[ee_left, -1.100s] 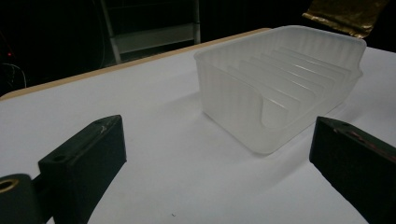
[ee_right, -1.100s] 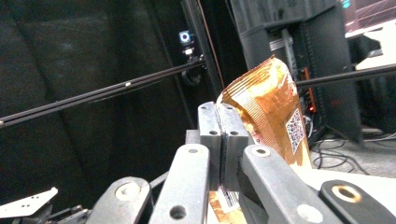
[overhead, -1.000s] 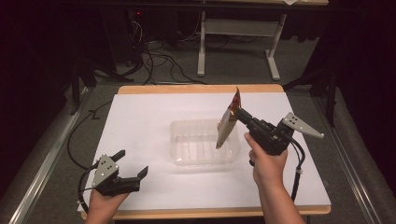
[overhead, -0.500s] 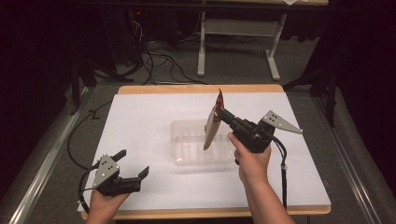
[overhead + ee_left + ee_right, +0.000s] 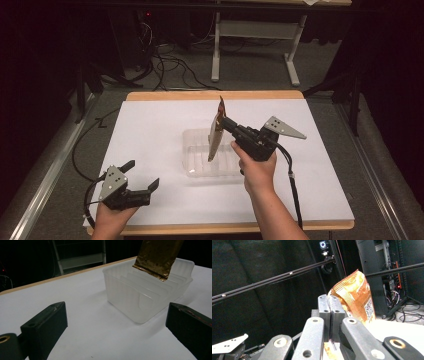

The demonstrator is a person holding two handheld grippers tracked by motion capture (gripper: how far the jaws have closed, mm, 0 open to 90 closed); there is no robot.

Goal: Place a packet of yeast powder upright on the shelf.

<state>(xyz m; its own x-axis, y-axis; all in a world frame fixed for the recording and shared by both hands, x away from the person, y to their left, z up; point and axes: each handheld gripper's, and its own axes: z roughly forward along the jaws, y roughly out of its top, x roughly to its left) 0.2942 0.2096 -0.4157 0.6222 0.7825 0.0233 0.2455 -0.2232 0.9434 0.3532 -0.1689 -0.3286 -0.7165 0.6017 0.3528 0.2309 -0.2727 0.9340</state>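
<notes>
The left claw (image 5: 137,187) rests low at the near edge of the table (image 5: 150,130), its jaws spread wide with nothing between them, well apart from the work. Farther in, the right claw (image 5: 223,121) is pinched tight on a flat foil packet (image 5: 216,134), gripping it on one side edge so the packet hangs upright, its lower end just over the clear plastic box (image 5: 200,167) below the claw. The packet looks light and thin, and I judge it floppy rather than stiff: crinkled foil that will bend, swing and slide against smooth jaws, so an edge or the sealed top seam is the sensible place to hold it. The box, with its thin upright dividers (image 5: 140,293), looks light too and may shift if the packet snags a divider. From the left gripper view the packet's upper part is cut off, and from the right gripper view (image 5: 354,296) its lower half sits hidden behind the jaws. What the packet contains, and which slot lies under it, I cannot tell.
</notes>
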